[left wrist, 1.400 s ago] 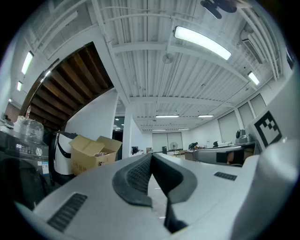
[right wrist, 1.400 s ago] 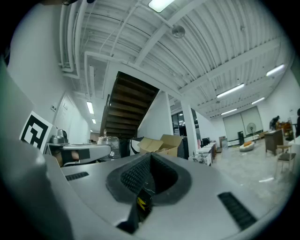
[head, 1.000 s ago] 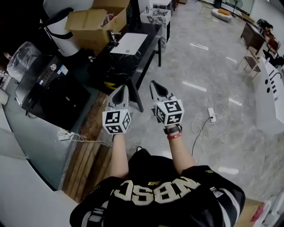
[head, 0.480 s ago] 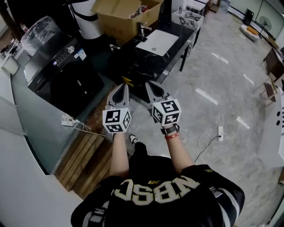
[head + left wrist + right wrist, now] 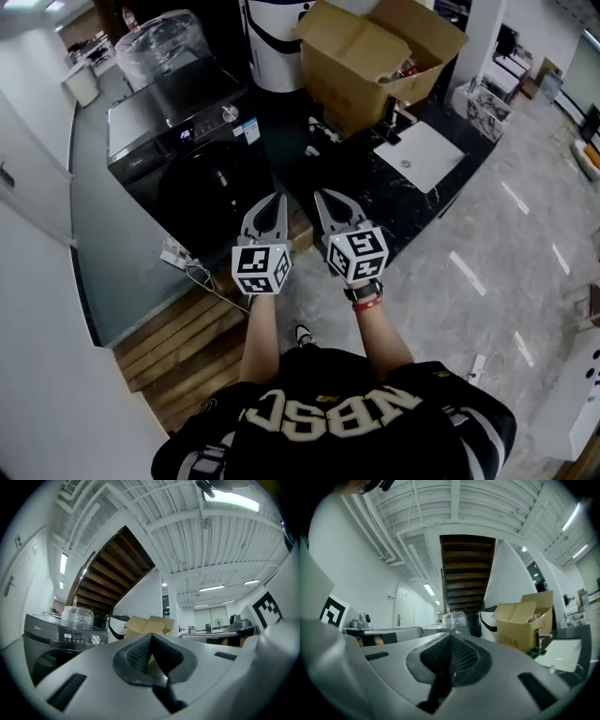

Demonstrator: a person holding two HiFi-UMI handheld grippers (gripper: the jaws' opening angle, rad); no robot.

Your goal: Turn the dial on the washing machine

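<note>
The black washing machine [image 5: 178,122] stands ahead and to the left, its lit display and silver dial [image 5: 229,113] on the top front panel. In the left gripper view the dial [image 5: 95,640] shows left of the jaws, some way off. My left gripper [image 5: 274,202] and right gripper [image 5: 323,198] are held side by side in front of the person, both shut with nothing between the pads. They hang short of the machine's front, below and right of the dial. The right gripper [image 5: 450,637] points past the machine's clear plastic bag [image 5: 453,619].
A clear plastic bag [image 5: 169,39] lies on the machine's top. An open cardboard box [image 5: 375,56] and a white barrel [image 5: 274,37] stand behind a black marble table [image 5: 375,183] with a white sink. A power strip [image 5: 174,253] with cable lies by wooden planks [image 5: 183,342].
The view has swung left and forward: the washing machine has moved from the far left edge toward the middle, nearer the grippers. Both grippers stay shut, held side by side.
</note>
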